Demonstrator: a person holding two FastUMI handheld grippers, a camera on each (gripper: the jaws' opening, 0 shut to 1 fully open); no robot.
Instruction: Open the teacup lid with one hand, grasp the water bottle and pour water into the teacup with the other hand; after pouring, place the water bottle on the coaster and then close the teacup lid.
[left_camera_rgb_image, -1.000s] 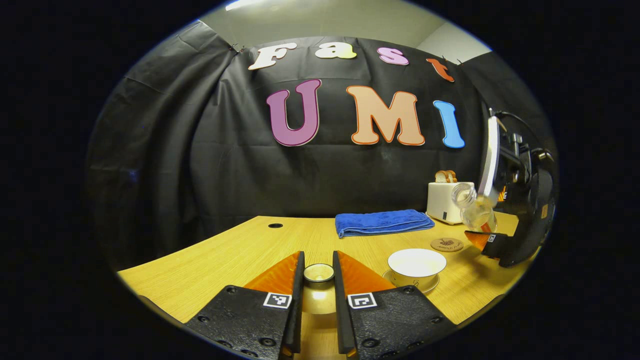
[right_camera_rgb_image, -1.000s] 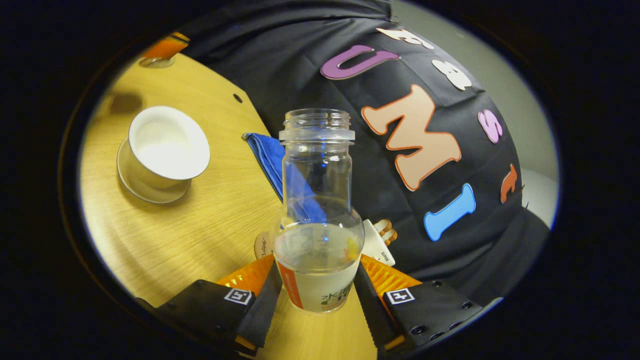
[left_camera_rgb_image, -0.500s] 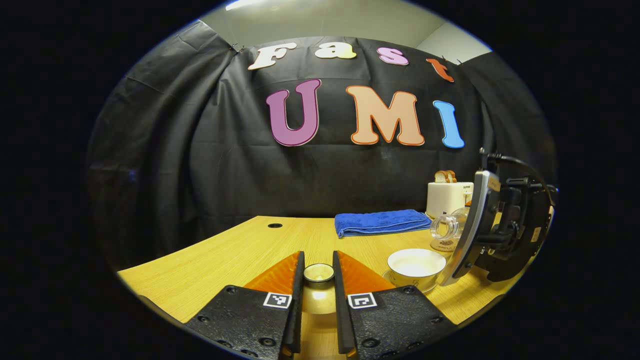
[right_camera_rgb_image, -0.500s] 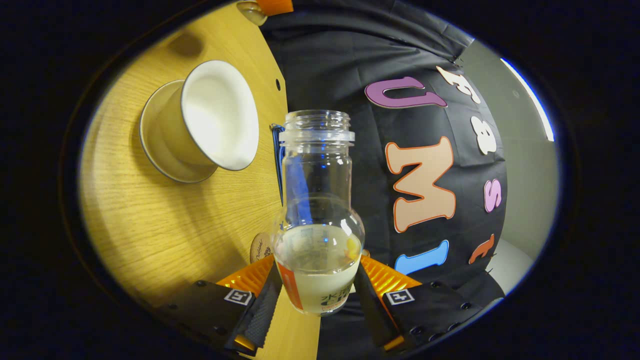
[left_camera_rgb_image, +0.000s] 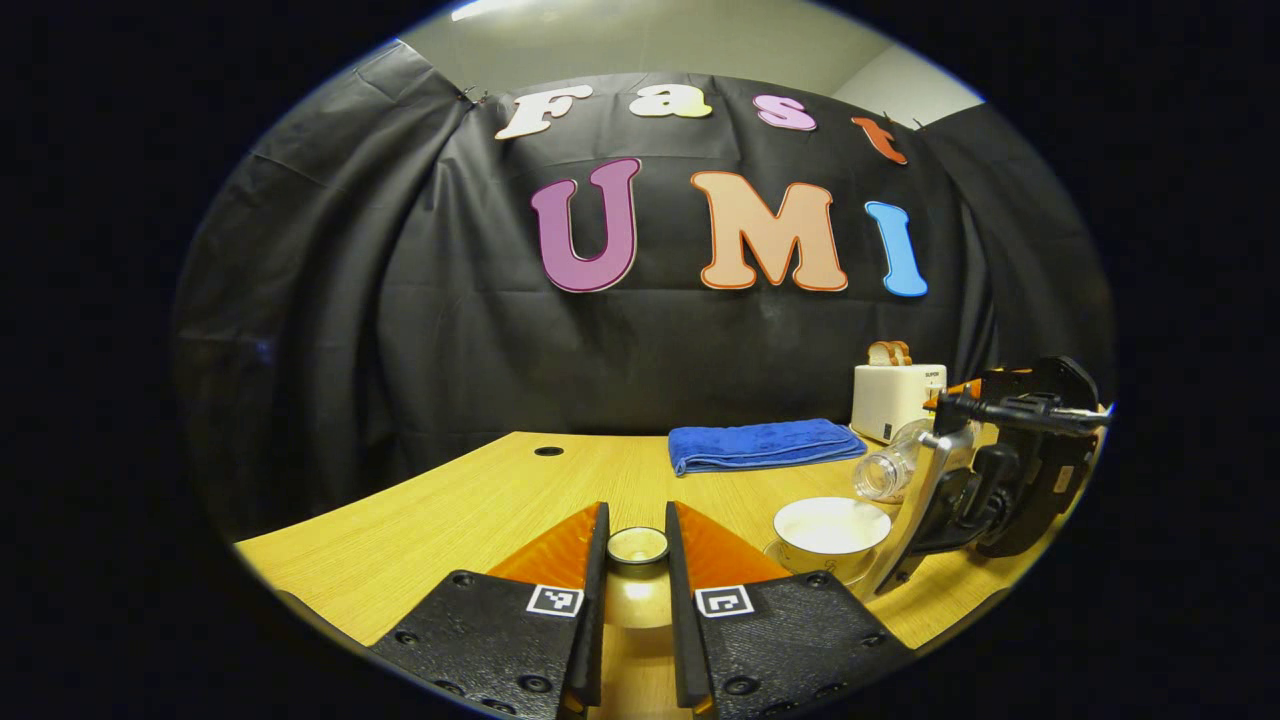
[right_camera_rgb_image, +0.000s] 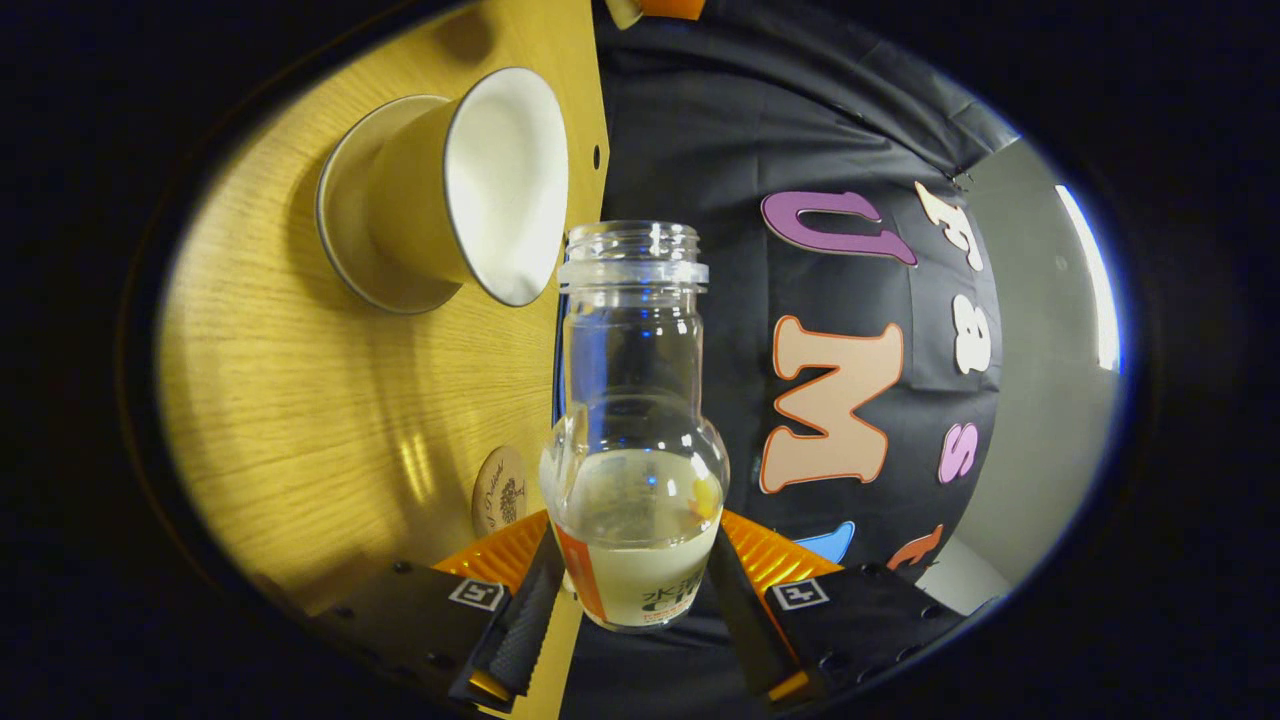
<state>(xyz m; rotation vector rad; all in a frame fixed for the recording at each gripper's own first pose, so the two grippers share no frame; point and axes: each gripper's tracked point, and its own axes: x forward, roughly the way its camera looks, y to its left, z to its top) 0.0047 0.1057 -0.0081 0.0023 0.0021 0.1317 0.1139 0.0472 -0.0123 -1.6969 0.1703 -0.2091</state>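
Right gripper (right_camera_rgb_image: 632, 590) clamps the water bottle (right_camera_rgb_image: 634, 440), tipped nearly sideways, mouth just beside the open teacup (left_camera_rgb_image: 832, 528). Left gripper (left_camera_rgb_image: 636, 580) sits level, pinching the teacup lid (left_camera_rgb_image: 637, 545) to the cup's left. Coaster (right_camera_rgb_image: 498, 490) lies near the bottle's base.

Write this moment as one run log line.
phase: pouring | left gripper: shut on lid | right gripper: shut on water bottle, tilted toward teacup | coaster: bare
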